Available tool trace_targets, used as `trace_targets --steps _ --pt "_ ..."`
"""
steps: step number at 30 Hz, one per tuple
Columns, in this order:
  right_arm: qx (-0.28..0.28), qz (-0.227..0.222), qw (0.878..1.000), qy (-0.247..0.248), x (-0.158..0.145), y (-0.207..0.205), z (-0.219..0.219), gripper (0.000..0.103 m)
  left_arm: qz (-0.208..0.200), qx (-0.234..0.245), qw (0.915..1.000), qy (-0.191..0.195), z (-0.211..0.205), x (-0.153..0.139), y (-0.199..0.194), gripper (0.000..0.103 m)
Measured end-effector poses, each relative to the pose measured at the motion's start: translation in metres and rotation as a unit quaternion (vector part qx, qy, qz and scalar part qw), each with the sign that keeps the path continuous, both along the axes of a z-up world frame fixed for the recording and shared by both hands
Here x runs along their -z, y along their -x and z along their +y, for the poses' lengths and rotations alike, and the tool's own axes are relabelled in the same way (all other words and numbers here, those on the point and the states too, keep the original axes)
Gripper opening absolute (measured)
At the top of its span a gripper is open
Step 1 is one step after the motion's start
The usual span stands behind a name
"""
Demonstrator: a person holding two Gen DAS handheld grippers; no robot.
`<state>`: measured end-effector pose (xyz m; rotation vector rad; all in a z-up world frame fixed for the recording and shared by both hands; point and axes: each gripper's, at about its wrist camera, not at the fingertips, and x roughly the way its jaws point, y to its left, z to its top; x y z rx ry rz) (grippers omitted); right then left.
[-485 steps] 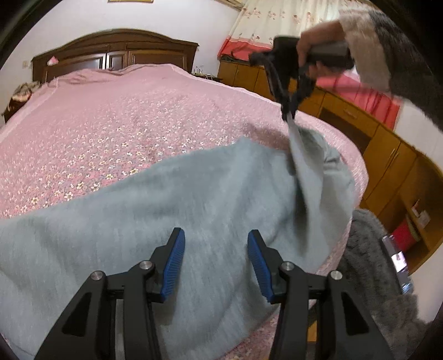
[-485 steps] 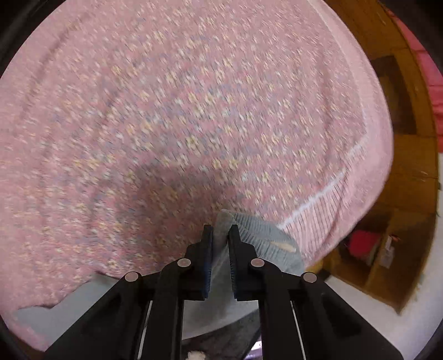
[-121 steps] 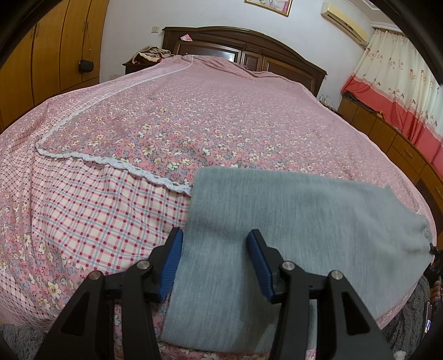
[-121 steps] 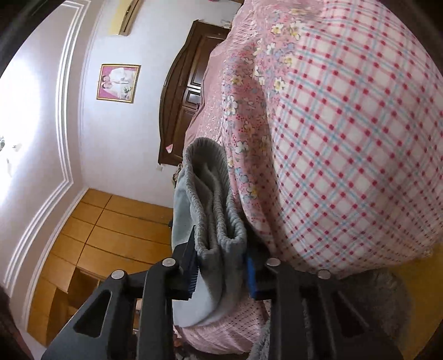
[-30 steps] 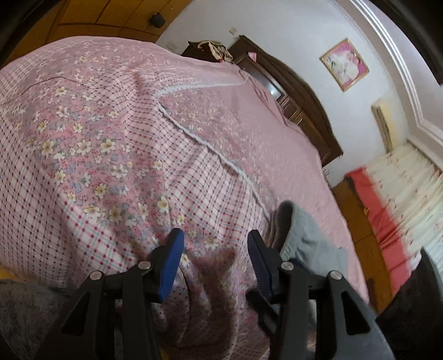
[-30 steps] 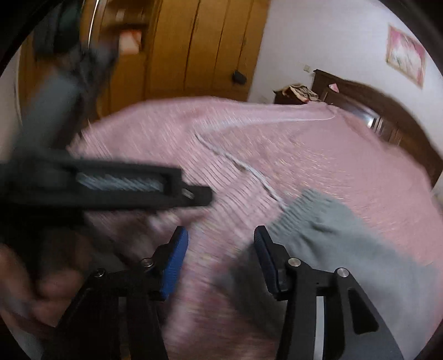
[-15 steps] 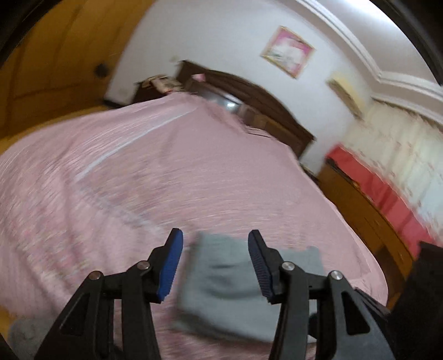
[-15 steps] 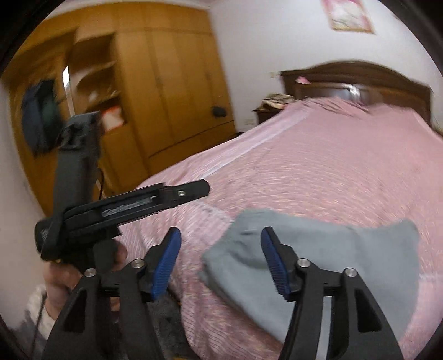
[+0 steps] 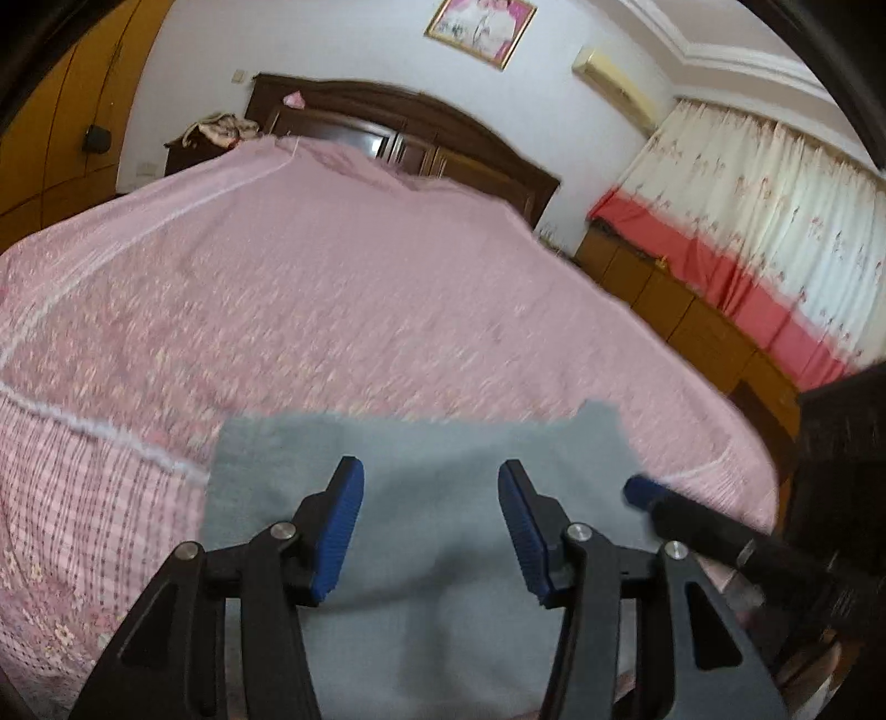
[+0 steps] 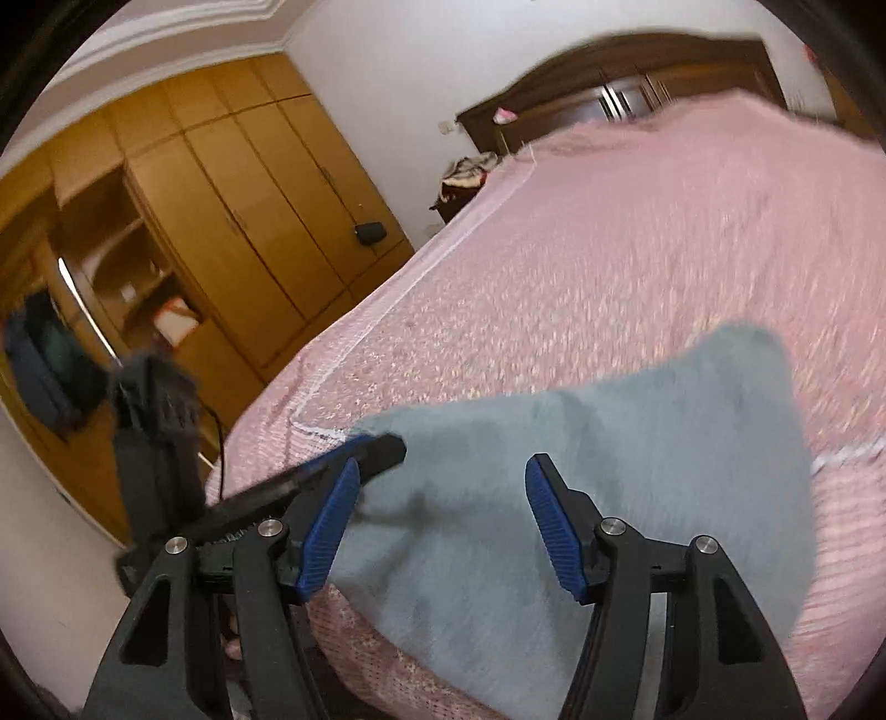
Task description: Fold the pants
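A: How many of each?

B: One pair of pants (image 9: 421,498), folded into a single grey block. Two grippers. The left gripper (image 9: 431,526) has two blue pads (image 9: 338,531), and its jaws stand wide apart with nothing between them. The right gripper (image 10: 443,526) is the same: two blue pads, jaws spread, gripping nothing.

A: Do they see each other?

B: Yes. From the left wrist, the right gripper's blue tip pokes in just beside the pants' right edge. From the right wrist, the left gripper comes in low on the left over the pants' near corner; whether it touches the cloth I cannot tell.

A: And how do the pants look?

B: Plain grey, soft knit, roughly rectangular, lying flat. One far corner sticks up slightly in a point. The frames are blurred, so seams and waistband do not show.

A: Where do they lie?

B: On the bed (image 9: 332,288), near its foot edge, on the pink flowered cover, partly over the checked border.

A: Other things?

B: One headboard (image 9: 421,133), one framed picture (image 9: 480,27) above it, one wardrobe (image 10: 221,210), one curtain (image 9: 775,221).

A: Any writing?

B: None I can read.
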<state>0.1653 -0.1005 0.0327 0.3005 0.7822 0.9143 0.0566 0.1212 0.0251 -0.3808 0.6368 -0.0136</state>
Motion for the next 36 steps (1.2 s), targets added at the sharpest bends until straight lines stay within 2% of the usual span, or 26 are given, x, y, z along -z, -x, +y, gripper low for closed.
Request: trace_targets --steps 2,3,5,8,11,15,17,19,21,24,25,26,28,34,36 --pt "-0.002 0.036 0.999 -0.001 0.025 -0.007 -0.001 0.064 0.039 -0.021 0.9985 -0.032 0.005 0.024 -0.003 0.051" --pt "-0.005 0.050 0.999 0.005 0.038 -0.010 0.001 0.064 0.048 -0.023 0.9977 -0.041 0.006 0.033 -0.004 0.042" --pt "-0.007 0.040 0.999 0.005 0.045 -0.009 -0.001 0.063 0.040 -0.023 0.9975 -0.053 0.006 0.042 0.000 0.040" --pt "-0.012 0.029 0.999 0.021 0.036 -0.009 0.002 0.063 0.040 -0.024 0.9963 -0.072 0.002 0.043 -0.001 0.040" --pt "-0.031 0.050 0.998 0.002 0.023 -0.011 -0.010 0.063 0.035 -0.025 0.9966 -0.070 0.005 0.045 -0.002 0.040" --pt "-0.020 0.069 0.995 -0.067 0.001 -0.033 -0.076 0.065 0.028 -0.022 0.9977 -0.058 0.010 0.049 0.005 0.041" --pt "-0.013 0.090 0.991 -0.096 0.001 -0.050 -0.110 0.074 0.024 -0.018 0.9979 -0.057 0.009 0.050 0.016 0.041" --pt "-0.004 0.132 0.985 -0.113 0.010 -0.070 -0.137 0.074 0.022 -0.016 0.9982 -0.054 0.012 0.051 0.019 0.041" --pt "-0.007 0.172 0.978 -0.114 0.024 -0.084 -0.147 0.074 0.022 -0.016 0.9984 -0.049 0.012 0.048 0.023 0.041" --pt "-0.024 0.198 0.977 -0.075 0.046 -0.092 -0.141 0.074 0.023 -0.017 0.9984 -0.049 0.012 0.043 0.025 0.043" --pt "-0.032 0.207 0.976 -0.051 0.057 -0.094 -0.136 0.073 0.023 -0.017 0.9983 -0.051 0.012 0.042 0.026 0.044" --pt "-0.034 0.204 0.978 -0.041 0.061 -0.093 -0.134 0.067 0.024 -0.017 0.9981 -0.055 0.012 0.042 0.027 0.044" --pt "-0.043 0.188 0.980 -0.049 0.064 -0.091 -0.130 0.066 0.024 -0.015 0.9979 -0.058 0.011 0.041 0.028 0.044" --pt "-0.125 0.199 0.970 -0.061 0.066 -0.101 -0.099 0.065 0.021 -0.017 0.9982 -0.054 0.011 0.040 0.029 0.047" --pt "-0.138 0.230 0.962 -0.061 0.077 -0.115 -0.093 0.044 0.020 -0.016 0.9984 -0.050 0.012 0.040 0.029 0.049"
